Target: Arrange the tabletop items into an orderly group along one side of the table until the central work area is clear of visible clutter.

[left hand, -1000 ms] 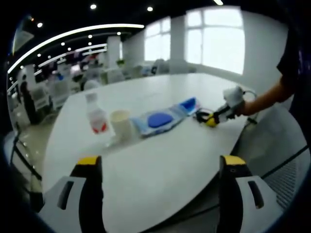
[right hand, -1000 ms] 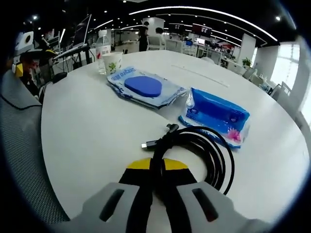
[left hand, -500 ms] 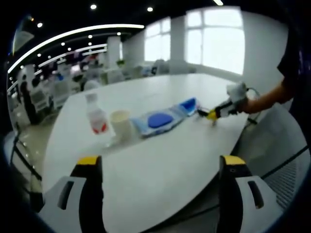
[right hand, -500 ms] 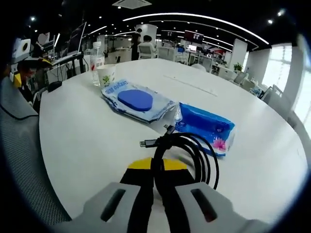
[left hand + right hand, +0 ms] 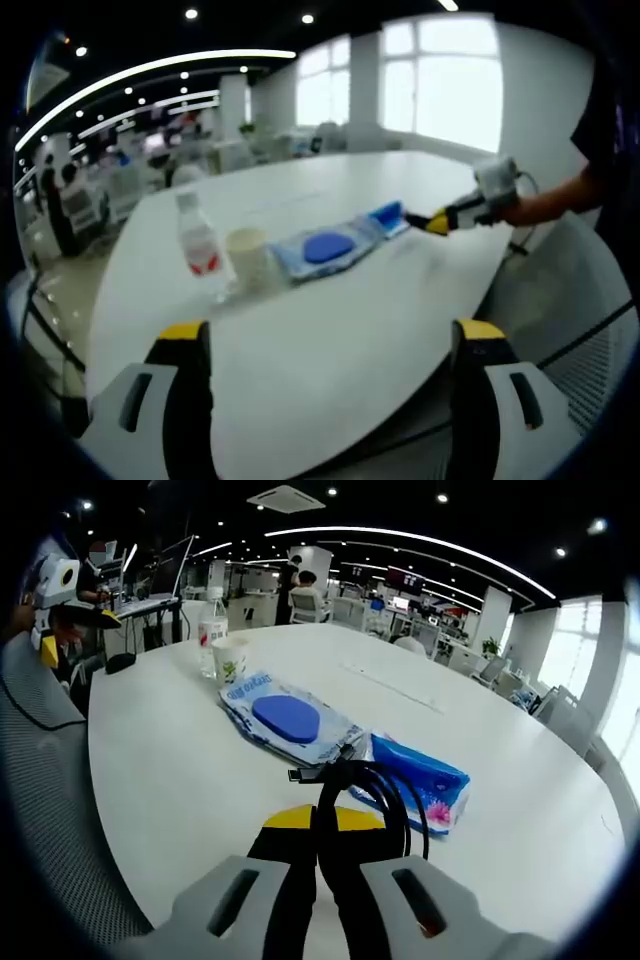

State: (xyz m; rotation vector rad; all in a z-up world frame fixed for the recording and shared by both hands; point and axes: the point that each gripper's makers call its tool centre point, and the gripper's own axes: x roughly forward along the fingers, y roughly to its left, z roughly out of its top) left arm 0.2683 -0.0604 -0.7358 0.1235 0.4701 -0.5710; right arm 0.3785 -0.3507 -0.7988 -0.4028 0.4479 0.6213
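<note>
In the right gripper view, nearest the lens, the right gripper (image 5: 322,825) has its jaws clenched on a coiled black cable (image 5: 372,795), the loops hanging from the pinch and the plug ends jutting left, apparently clear of the white table (image 5: 170,780); held by one side of the coil like this, the bundle stays together and can be carried as one piece. Just beyond the coil lies a blue tissue pack (image 5: 415,783), and touching or overlapping its left end is a flat wet-wipe pack (image 5: 287,722) with a dark blue lid. Farther along the same line stand a paper cup (image 5: 229,661) and, just behind it, a clear water bottle (image 5: 210,633) with a red label. These four already form a rough row, so the cable is probably meant to join the near end of it, beside the tissue pack. In the left gripper view, the left gripper (image 5: 328,345) hovers with its jaws spread wide and nothing between them, above the bare near part of the table, seemingly idle while the other works. Beyond the table, an open office with desks and ceiling lights stretches away.
</note>
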